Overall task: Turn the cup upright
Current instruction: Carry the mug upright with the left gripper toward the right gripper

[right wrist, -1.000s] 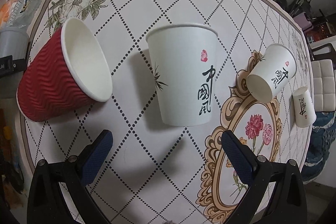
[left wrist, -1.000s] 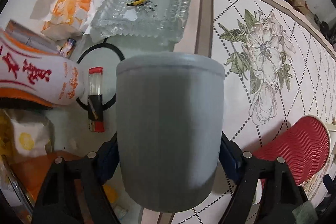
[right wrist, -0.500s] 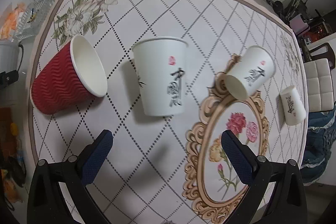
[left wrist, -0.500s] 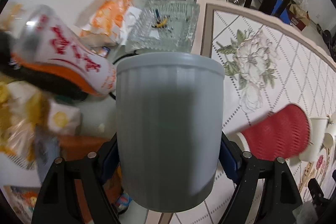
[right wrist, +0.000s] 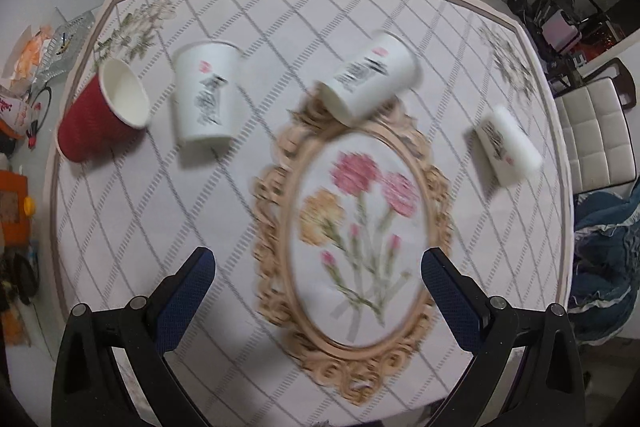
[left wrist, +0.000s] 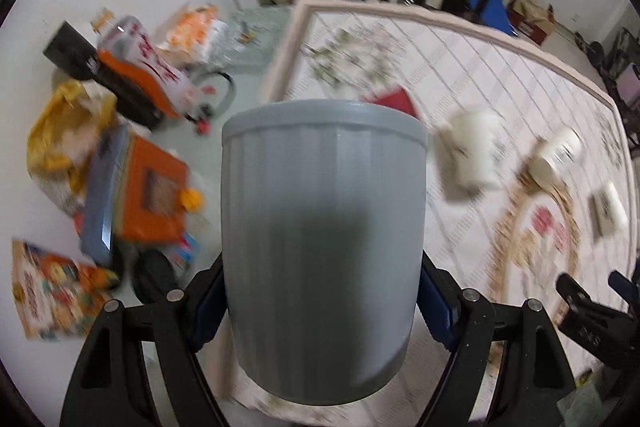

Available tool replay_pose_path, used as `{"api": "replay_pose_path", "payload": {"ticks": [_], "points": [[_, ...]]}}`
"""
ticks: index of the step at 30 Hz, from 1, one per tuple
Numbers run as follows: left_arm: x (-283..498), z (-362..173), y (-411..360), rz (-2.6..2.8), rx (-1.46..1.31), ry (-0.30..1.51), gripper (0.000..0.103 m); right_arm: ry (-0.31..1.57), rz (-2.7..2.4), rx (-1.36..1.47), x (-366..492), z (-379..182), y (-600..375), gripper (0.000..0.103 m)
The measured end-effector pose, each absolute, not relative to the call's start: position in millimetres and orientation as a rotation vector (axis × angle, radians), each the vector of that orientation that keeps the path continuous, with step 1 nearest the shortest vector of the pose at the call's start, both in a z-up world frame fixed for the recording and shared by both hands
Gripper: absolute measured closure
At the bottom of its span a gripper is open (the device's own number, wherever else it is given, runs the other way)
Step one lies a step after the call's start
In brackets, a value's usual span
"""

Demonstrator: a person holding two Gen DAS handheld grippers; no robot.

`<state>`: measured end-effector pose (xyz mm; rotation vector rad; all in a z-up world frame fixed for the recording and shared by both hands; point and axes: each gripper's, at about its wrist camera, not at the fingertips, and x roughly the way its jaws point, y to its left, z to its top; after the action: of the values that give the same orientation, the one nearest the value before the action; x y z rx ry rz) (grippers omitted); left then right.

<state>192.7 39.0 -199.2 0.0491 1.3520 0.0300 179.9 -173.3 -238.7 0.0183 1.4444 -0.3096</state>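
My left gripper (left wrist: 320, 303) is shut on a grey ribbed cup (left wrist: 322, 227) and holds it in the air above the table's left edge; the cup fills the middle of the left wrist view. My right gripper (right wrist: 318, 291) is open and empty, high above the flowered mat (right wrist: 360, 227). On the mat a red ripple cup (right wrist: 100, 115) lies on its side at the left. A large white paper cup (right wrist: 206, 93) lies beside it. Two more white cups (right wrist: 370, 77) (right wrist: 508, 147) lie on their sides to the right.
Left of the mat are a glass tray (left wrist: 244, 39), a white and orange bottle (left wrist: 140, 67), an orange box (left wrist: 148, 191) and snack bags (left wrist: 60, 143). Chairs (right wrist: 592, 131) stand at the table's right side and behind it.
Both grippers have risen and pulled back, so the table looks smaller and further away. The left gripper has kept hold of the grey cup. The right gripper has stayed open.
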Motion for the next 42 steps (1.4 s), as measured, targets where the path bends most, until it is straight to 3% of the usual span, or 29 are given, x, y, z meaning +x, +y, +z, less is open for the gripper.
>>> {"api": "replay_pose_path", "payload": {"ticks": [19,27,32,42], "points": [[133,-296,-130,-0.190,0.018,1.537,0.023,1.533,-0.498,0.041,104,-301,-326,0.000],[132,-321,-133,-0.179,0.028,1.597,0.022,1.574,-0.480,0.029,100,-318,-340,0.000],[135,-323,-134,-0.175,0.038,1.587,0.004,1.570,-0.463,0.034,101,-319,-341,0.000],[141,-316,-140,-0.144,0.026,1.561,0.004,1.551,-0.436,0.026,106,-316,-341,0.000]]}}
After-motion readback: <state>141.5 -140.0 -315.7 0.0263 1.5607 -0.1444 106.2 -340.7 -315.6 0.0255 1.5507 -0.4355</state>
